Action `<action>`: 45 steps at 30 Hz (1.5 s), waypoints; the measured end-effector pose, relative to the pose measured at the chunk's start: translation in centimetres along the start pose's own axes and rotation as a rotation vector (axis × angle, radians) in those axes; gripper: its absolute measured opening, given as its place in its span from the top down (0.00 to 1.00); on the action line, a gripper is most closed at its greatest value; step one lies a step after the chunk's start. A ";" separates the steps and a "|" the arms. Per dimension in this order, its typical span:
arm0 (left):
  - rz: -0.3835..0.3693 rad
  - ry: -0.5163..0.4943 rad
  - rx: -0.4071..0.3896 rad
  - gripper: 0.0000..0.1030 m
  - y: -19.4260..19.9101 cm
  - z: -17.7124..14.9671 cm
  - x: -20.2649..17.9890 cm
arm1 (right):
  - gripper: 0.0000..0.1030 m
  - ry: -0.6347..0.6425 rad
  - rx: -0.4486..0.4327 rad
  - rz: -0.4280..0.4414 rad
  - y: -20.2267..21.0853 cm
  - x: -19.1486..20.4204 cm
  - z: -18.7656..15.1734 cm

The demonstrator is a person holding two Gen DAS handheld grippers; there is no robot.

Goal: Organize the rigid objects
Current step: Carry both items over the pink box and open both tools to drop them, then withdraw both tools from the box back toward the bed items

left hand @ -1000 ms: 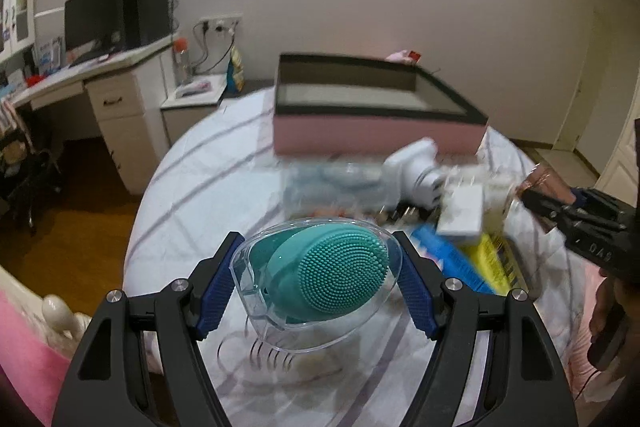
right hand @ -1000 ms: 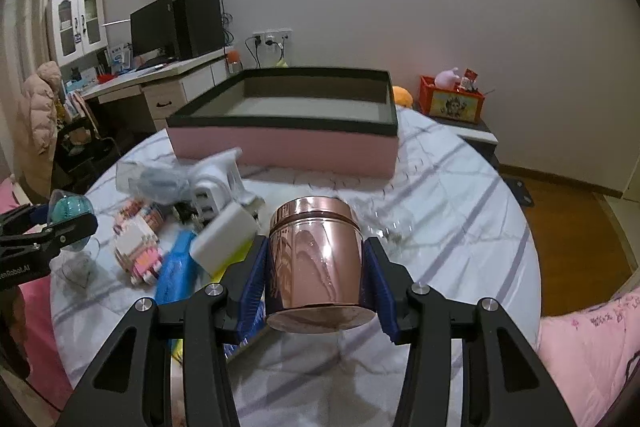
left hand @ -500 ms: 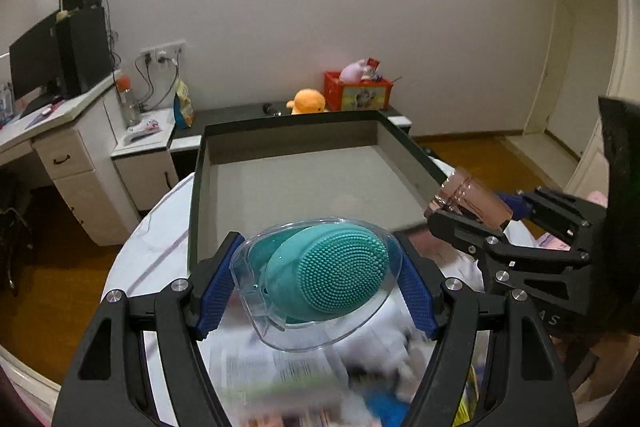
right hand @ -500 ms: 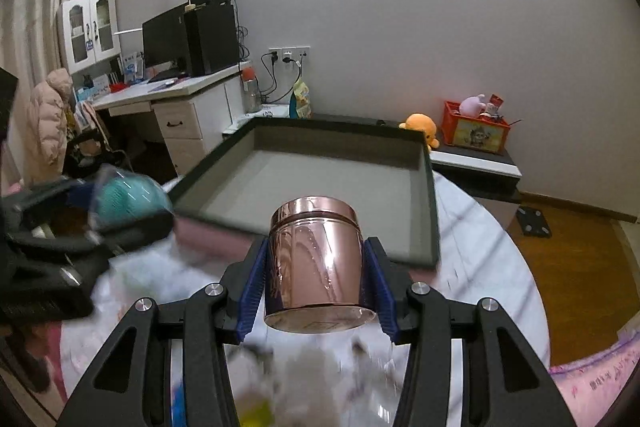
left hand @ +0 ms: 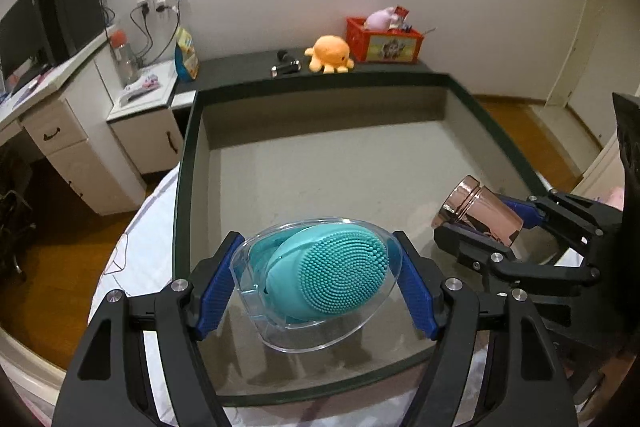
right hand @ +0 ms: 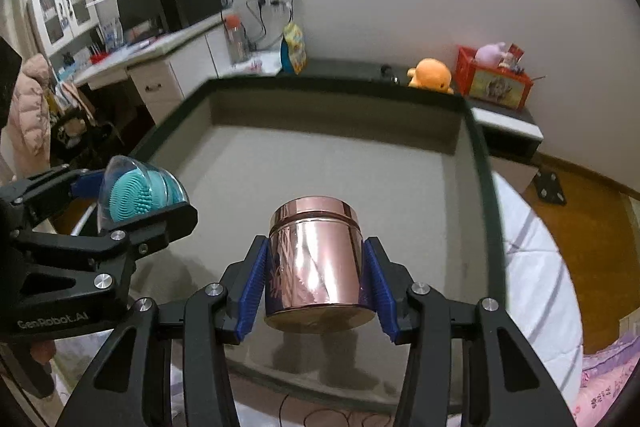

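Hovering over grey tray [left hand: 320,179] | left claw [left hand: 316,285] pinching brush case | right claw [right hand: 316,281] pinching copper jar

Left gripper [left hand: 316,287] clamps clear case [left hand: 280,315] holding teal brush [left hand: 336,277] above dark-rimmed tray [left hand: 320,171]. At right, right gripper [left hand: 486,223] grips copper jar [left hand: 478,211], tilted, over tray.

You get warm, even room light from overhead. Soft shadows fall on the box [right hand: 340,187] floor under both held things, the jar [right hand: 316,259] shows glare streaks, and fisheye corners go black.
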State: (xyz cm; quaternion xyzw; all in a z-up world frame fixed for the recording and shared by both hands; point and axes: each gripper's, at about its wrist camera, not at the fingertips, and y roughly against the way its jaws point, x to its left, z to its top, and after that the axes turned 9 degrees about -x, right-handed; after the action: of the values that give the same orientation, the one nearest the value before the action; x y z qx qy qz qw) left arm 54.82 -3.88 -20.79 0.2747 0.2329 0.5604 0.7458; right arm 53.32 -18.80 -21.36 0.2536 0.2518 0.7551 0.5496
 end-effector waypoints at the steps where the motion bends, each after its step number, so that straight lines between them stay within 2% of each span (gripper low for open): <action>1: 0.005 0.002 0.009 0.28 -0.2 -0.1 0.1 | 0.52 0.000 0.008 0.002 -0.2 -0.2 -0.2; 6: 0.042 -0.003 0.043 0.27 -1.0 -0.2 -0.1 | 0.52 -0.028 0.034 0.015 -0.8 -0.9 -0.4; 7: 0.045 -0.004 0.038 0.25 -1.1 -0.1 0.0 | 0.52 -0.039 0.036 0.020 -0.8 -1.1 -0.3; 10: 0.062 0.007 0.006 0.11 -0.2 0.2 0.4 | 0.51 -0.077 0.014 0.038 -0.4 -1.9 0.2; 13: 0.075 0.026 -0.051 0.09 2.4 0.3 0.8 | 0.36 -0.103 -0.028 0.030 1.4 -1.9 0.4; 15: 0.089 0.037 -0.110 0.05 4.9 0.2 0.8 | 0.24 -0.094 -0.071 0.012 3.1 -1.6 0.8; 16: 0.104 0.036 -0.144 0.02 6.3 0.1 0.7 | 0.22 -0.094 -0.102 0.018 4.5 -1.3 0.9; 20: 0.177 0.009 -0.313 0.00 13.3 -1.5 -0.4 | 0.20 -0.077 -0.209 0.015 9.5 0.1 0.9; 22: 0.210 0.003 -0.370 0.00 16.0 -2.4 -0.8 | 0.16 -0.072 -0.272 0.018 12.7 1.0 0.2; 26: 0.227 0.014 -0.464 0.00 21.4 -5.1 -1.5 | 0.14 -0.049 -0.370 -0.012 17.5 2.6 -1.5; 30: 0.227 0.022 -0.558 0.00 26.0 -8.5 -3.0 | 0.14 -0.020 -0.458 -0.063 22.1 4.5 -4.7; 36: 0.245 -0.008 -0.619 0.00 29.9 -13.2 -5.6 | 0.13 0.029 -0.562 -0.151 27.2 6.9 -8.8; 39: 0.213 -0.011 -0.628 0.00 31.1 -14.5 -6.4 | 0.13 0.040 -0.605 -0.177 29.6 7.7 -11.1; 45: 0.204 -0.014 -0.597 0.00 31.7 -16.4 -6.8 | 0.13 0.028 -0.607 -0.204 31.2 8.0 -13.5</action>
State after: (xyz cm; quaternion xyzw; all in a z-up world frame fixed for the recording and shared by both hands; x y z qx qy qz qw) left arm 19.85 -1.00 -11.42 0.0695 0.0241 0.6741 0.7350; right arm 20.33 -20.96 -9.99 0.0412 0.0465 0.7402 0.6695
